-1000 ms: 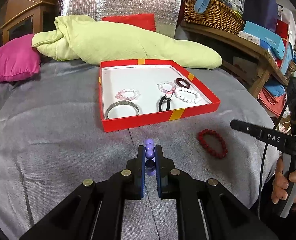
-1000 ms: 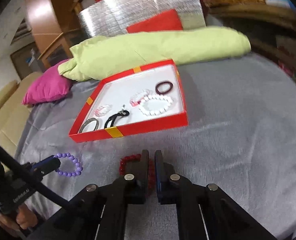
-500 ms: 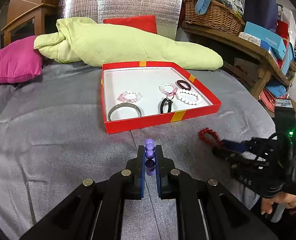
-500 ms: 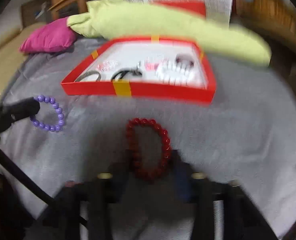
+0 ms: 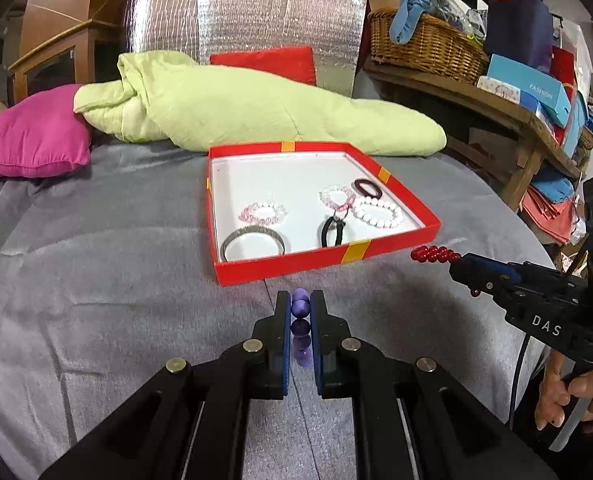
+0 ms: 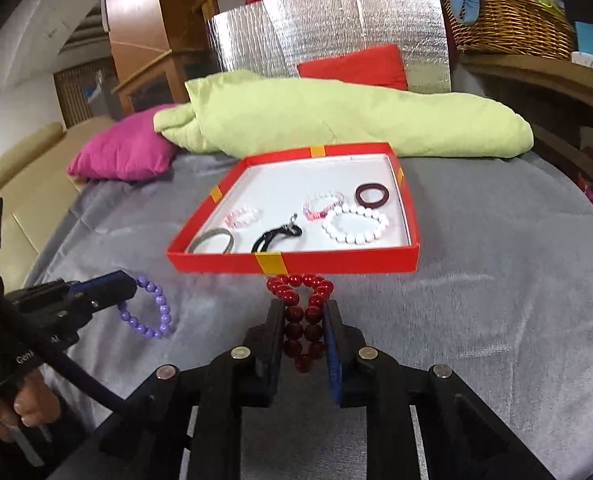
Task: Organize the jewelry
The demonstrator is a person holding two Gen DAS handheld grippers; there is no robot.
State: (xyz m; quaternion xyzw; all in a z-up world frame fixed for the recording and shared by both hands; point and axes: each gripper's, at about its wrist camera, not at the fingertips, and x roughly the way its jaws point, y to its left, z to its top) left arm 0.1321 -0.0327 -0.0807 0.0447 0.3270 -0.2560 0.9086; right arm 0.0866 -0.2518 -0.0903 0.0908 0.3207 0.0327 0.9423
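Note:
A purple bead bracelet (image 5: 299,309) is pinched in my left gripper (image 5: 299,300), which is shut on it just in front of the red box (image 5: 328,263). From the right wrist view the purple bracelet (image 6: 152,312) hangs from the left gripper (image 6: 130,286) over the grey cloth. My right gripper (image 6: 302,314) is shut on a red bead bracelet (image 6: 296,292), squeezed into a narrow loop between the pads. The red box (image 6: 336,264) lies straight ahead and holds several bracelets. In the left wrist view the red bracelet (image 5: 432,255) sticks out of the right gripper (image 5: 454,262).
A silver bangle (image 5: 252,242), a white bead bracelet (image 5: 378,214) and a black hair tie (image 5: 332,232) lie inside the box. A green quilt (image 5: 256,116) and a pink cushion (image 5: 32,136) lie behind it. A cluttered wooden shelf (image 5: 496,108) stands on the right.
The right gripper came down on the red bracelet that lay on the cloth, closed on it and lifted it toward the box. The left gripper stayed put with the purple bracelet.

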